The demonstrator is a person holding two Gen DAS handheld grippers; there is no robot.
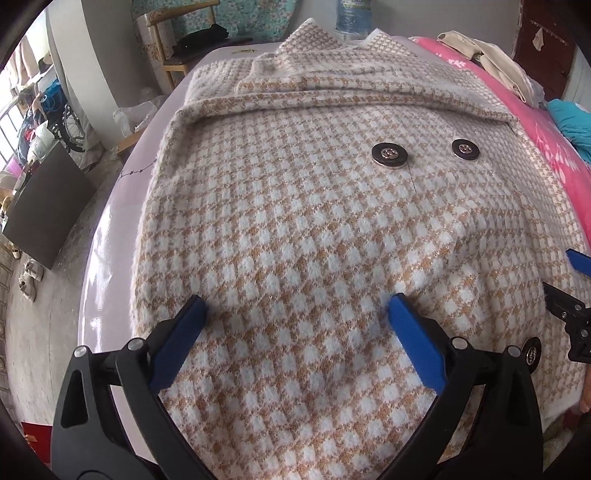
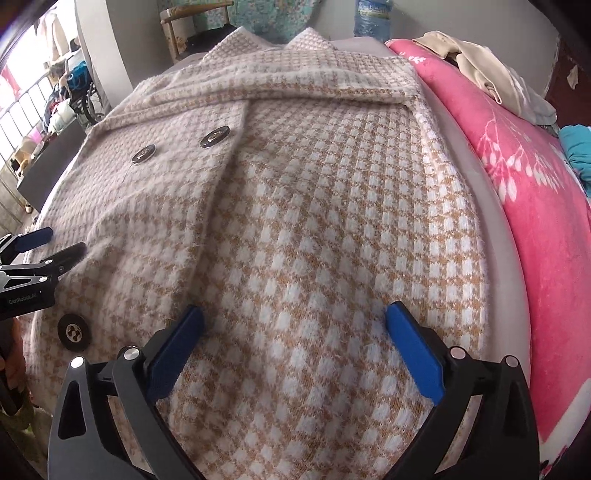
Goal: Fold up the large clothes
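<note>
A tan-and-white houndstooth coat (image 1: 295, 229) lies spread on a pale lilac table (image 1: 110, 236), collar at the far end and dark round buttons (image 1: 389, 153) on its front. My left gripper (image 1: 297, 308) hovers open just above the near part of the coat, blue pads wide apart, nothing pinched. In the right wrist view the same coat (image 2: 314, 221) fills the frame, and my right gripper (image 2: 293, 315) stands open over its right half. The right gripper (image 1: 576, 273) pokes in at the edge of the left view; the left gripper (image 2: 51, 243) shows at the left of the right view.
A pink flowered blanket (image 2: 535, 192) runs along the table's right side, with beige clothes (image 2: 480, 66) and a teal garment (image 2: 580, 151) beyond. A wooden chair (image 1: 177, 40) and a water bottle (image 1: 352, 16) stand behind. Left of the table are a dark board (image 1: 48, 206), shoes and a wheelchair.
</note>
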